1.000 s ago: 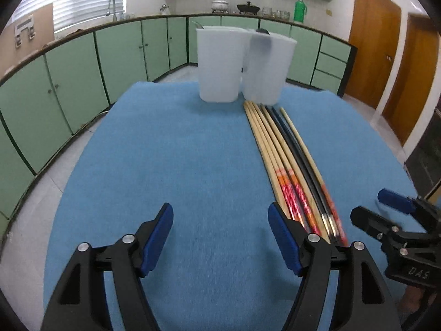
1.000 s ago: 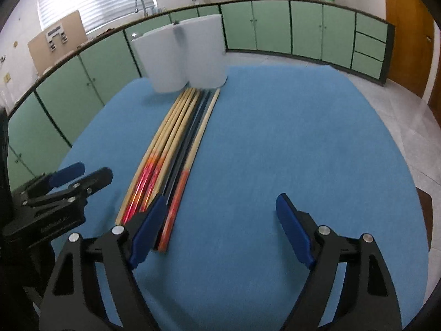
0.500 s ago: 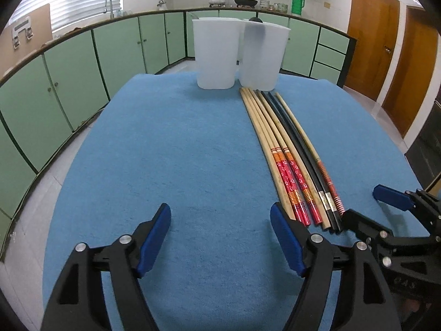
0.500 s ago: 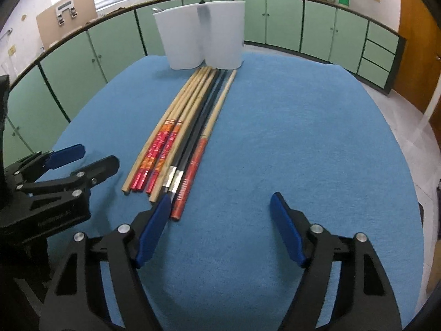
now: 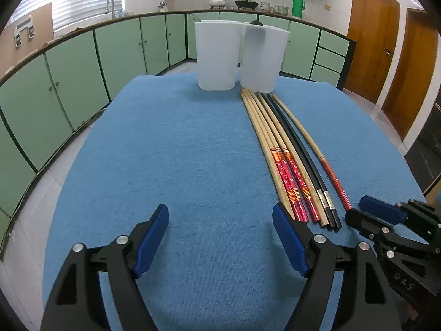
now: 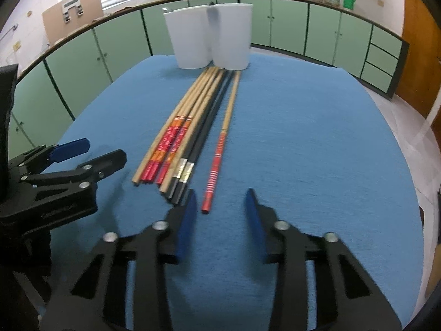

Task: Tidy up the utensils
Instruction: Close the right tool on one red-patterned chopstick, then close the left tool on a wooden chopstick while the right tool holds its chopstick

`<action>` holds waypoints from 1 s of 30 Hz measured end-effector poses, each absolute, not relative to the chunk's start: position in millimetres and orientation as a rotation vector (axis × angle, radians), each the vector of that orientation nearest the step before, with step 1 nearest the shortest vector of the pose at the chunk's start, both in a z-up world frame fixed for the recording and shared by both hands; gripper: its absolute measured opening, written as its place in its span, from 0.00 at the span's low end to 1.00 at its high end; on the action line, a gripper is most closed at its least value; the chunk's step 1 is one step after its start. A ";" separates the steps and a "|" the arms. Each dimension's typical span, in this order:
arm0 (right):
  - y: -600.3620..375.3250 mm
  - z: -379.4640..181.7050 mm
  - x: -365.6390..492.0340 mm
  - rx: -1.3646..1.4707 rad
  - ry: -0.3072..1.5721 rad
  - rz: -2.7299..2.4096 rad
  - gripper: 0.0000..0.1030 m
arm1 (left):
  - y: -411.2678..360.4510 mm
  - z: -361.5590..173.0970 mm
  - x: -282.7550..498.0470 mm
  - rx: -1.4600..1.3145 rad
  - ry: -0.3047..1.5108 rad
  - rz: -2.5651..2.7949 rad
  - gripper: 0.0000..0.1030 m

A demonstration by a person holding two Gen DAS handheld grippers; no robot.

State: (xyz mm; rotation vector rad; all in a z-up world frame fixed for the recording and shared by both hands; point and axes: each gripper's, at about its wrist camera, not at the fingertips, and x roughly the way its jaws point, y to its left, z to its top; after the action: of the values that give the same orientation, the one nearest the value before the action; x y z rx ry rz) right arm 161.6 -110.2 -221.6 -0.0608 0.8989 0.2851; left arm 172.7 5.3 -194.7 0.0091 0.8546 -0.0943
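Note:
Several chopsticks (image 5: 286, 154) lie side by side on the blue cloth, also in the right wrist view (image 6: 190, 129); wooden ones, some with red ends, and a black pair. One red-tipped chopstick (image 6: 219, 149) lies slightly apart on the right. Two white cups (image 5: 216, 58) (image 5: 261, 59) stand at the far ends of the sticks. My left gripper (image 5: 220, 231) is open and empty, left of the near tips. My right gripper (image 6: 222, 212) is open but narrower, just behind the lone chopstick's red tip, holding nothing.
The round table is covered by a blue cloth (image 5: 171, 149). Green kitchen cabinets (image 5: 71, 63) curve around the back and left. Wooden doors (image 5: 372, 38) stand at the right. The right gripper shows in the left wrist view (image 5: 386, 215).
Both grippers have drawn back toward the near edge. The right gripper has shifted left to line up behind the lone red-tipped chopstick, and its jaws have narrowed.

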 end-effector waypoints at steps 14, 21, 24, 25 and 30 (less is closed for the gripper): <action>-126.7 -220.4 165.2 -0.017 0.898 0.233 0.05 | -13.6 -199.4 173.4 0.045 0.889 -0.194 0.74; -131.1 -221.7 166.0 -0.014 0.897 0.223 0.05 | -14.2 -202.7 176.6 0.058 0.905 -0.159 0.75; -131.4 -222.4 167.0 -0.008 0.899 0.226 0.05 | -3.0 -203.2 178.6 0.028 0.907 -0.101 0.75; -131.9 -222.6 167.3 -0.006 0.899 0.227 0.05 | 0.6 -203.3 179.0 0.018 0.908 -0.080 0.75; -130.1 -222.7 165.7 -0.011 0.899 0.229 0.07 | 1.9 -202.7 179.5 0.020 0.911 -0.059 0.74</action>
State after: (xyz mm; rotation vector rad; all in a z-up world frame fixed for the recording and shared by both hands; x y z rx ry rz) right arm 165.7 -130.1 -222.7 -0.0110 0.8991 0.2292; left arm 179.5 1.9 -202.7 0.0199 0.9114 -0.0592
